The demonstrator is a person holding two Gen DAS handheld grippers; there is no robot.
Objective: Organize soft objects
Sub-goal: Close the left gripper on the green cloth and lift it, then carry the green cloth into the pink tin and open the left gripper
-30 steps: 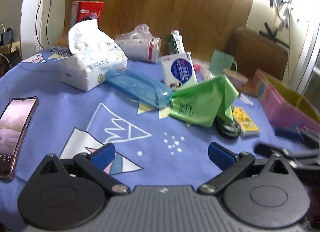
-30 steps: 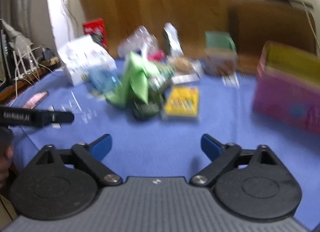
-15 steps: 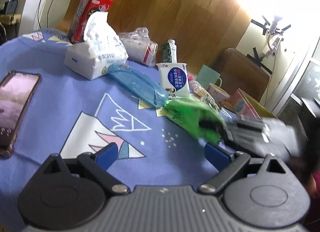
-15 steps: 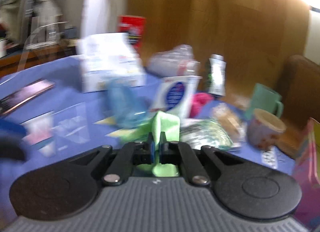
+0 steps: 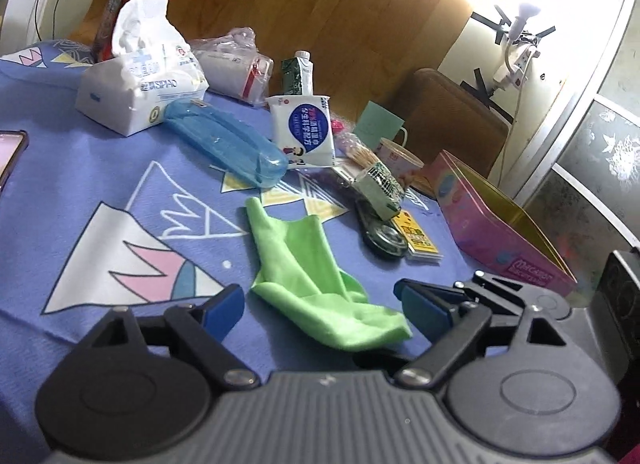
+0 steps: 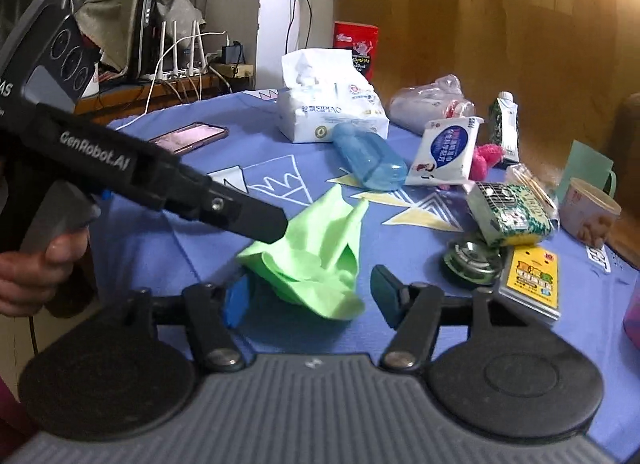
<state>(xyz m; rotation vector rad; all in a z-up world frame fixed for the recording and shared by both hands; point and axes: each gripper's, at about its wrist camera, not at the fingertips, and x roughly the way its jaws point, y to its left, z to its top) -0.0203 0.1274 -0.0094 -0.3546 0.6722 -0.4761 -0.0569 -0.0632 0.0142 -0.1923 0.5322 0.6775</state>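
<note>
Best bet here: pinch one corner of the green cloth point(image 6: 308, 252) with each hand-held gripper, then spread it flat on the tabletop point(image 5: 120, 184). Both angled down over the crumpled cloth, right hand-held gripper point(image 6: 308, 298) just reopened, left hand-held gripper point(image 5: 320, 306) wide, nothing held.

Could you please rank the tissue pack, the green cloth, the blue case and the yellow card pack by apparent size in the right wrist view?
1. green cloth, though it lies nearest the camera
2. tissue pack
3. blue case and yellow card pack: too alike to rank
</note>
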